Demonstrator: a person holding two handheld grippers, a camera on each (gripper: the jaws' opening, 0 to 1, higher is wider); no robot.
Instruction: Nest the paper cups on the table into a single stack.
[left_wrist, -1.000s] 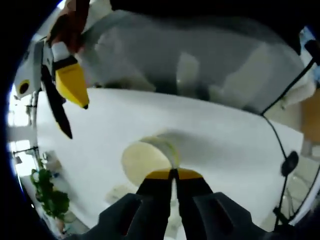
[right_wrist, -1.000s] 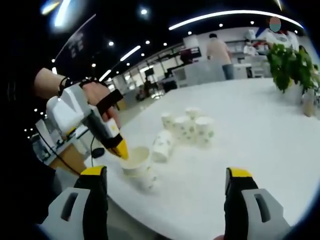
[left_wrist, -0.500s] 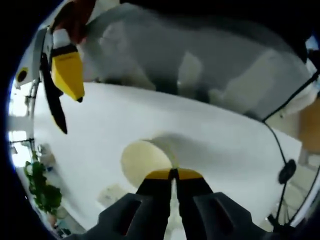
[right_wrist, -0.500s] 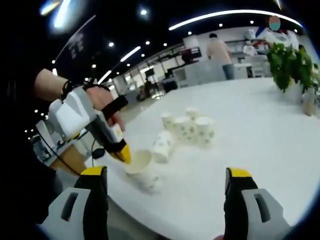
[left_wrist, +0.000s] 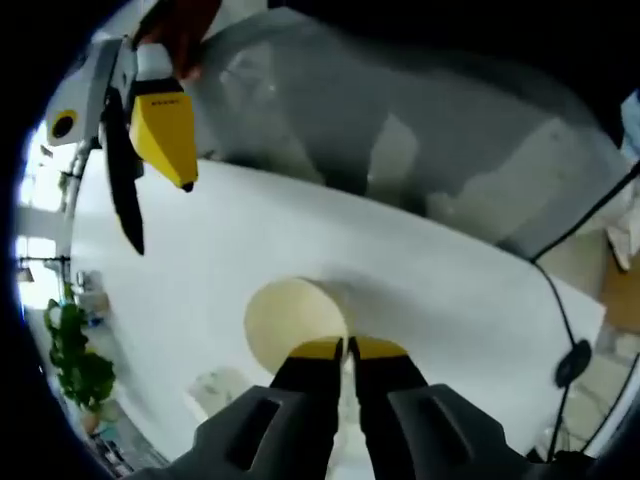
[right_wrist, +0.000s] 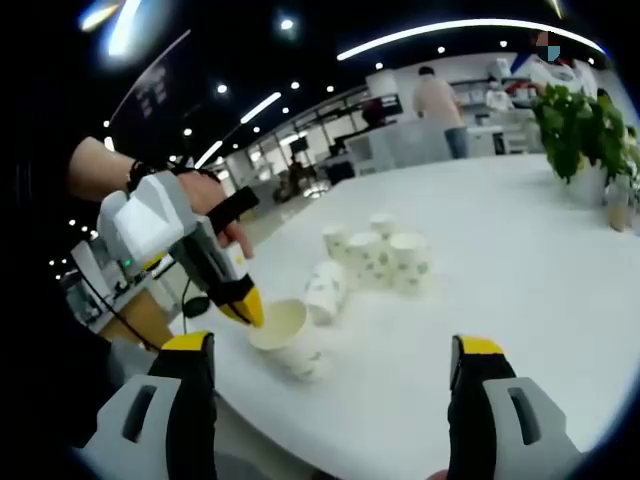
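Cup (left_wrist: 290, 322) rim nipped in left tongs (left_wrist: 346, 347), base perhaps hidden; right tongs (right_wrist: 335, 345) agape.

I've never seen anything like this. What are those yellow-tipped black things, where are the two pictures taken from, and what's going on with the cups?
No robot here: a person holds a hand tool with two jaws in each hand, and a small camera rides on each tool.

In the left gripper view, the left gripper has its yellow-tipped jaws shut on the rim of a paper cup; you look into the cup's open mouth. The right gripper shows at the upper left there.

In the right gripper view, the right gripper has its jaws wide apart and holds nothing. Ahead you see a hand holding the left gripper on that same cup, tilted, on the white table. Further back are a lying cup, a cluster of upright cups and a plant.
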